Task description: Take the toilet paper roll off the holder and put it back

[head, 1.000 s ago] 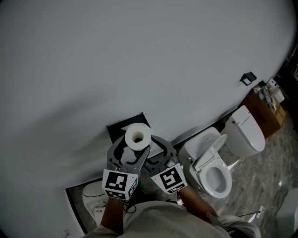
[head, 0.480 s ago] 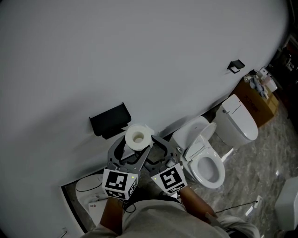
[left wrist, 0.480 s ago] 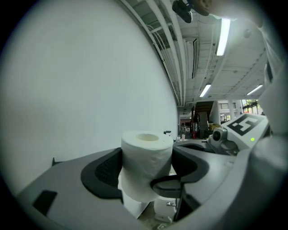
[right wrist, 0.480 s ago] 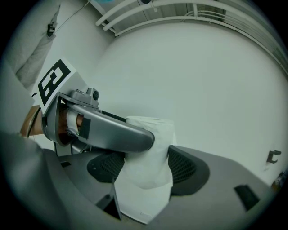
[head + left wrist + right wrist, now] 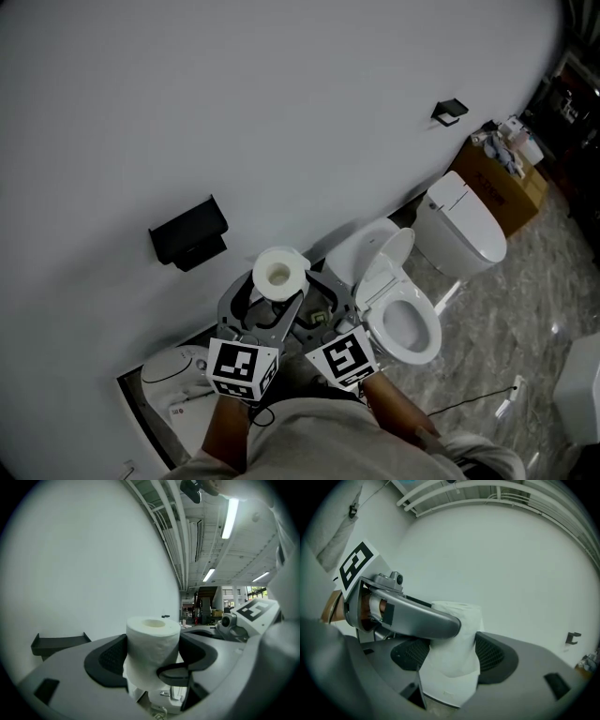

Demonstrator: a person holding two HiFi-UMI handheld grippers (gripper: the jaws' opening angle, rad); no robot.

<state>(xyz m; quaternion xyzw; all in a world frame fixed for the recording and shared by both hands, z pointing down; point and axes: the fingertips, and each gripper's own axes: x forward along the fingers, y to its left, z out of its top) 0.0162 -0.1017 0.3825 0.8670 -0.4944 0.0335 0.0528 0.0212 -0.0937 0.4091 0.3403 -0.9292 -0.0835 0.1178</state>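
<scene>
A white toilet paper roll (image 5: 278, 273) stands upright, hollow core up, held between both grippers in front of the white wall. My left gripper (image 5: 265, 298) is shut on the roll (image 5: 152, 644), its dark pads pressing both sides. My right gripper (image 5: 314, 298) grips the same roll (image 5: 457, 653) from the other side, with a left gripper finger (image 5: 412, 616) crossing in front. The black holder (image 5: 187, 232) is fixed to the wall up and to the left of the roll, apart from it and bare. It appears as a dark shelf (image 5: 58, 642) in the left gripper view.
An open toilet (image 5: 398, 305) stands right of the grippers, a second toilet (image 5: 461, 228) behind it. A cardboard box (image 5: 502, 183) with bottles sits in the far corner. A small black wall fitting (image 5: 450, 111) hangs higher up. A white fixture (image 5: 173, 370) lies low at left.
The roll, held by both grippers, has come away from the holder. The holder, behind the roll a second ago, now sits well up and left of it in the head view.
</scene>
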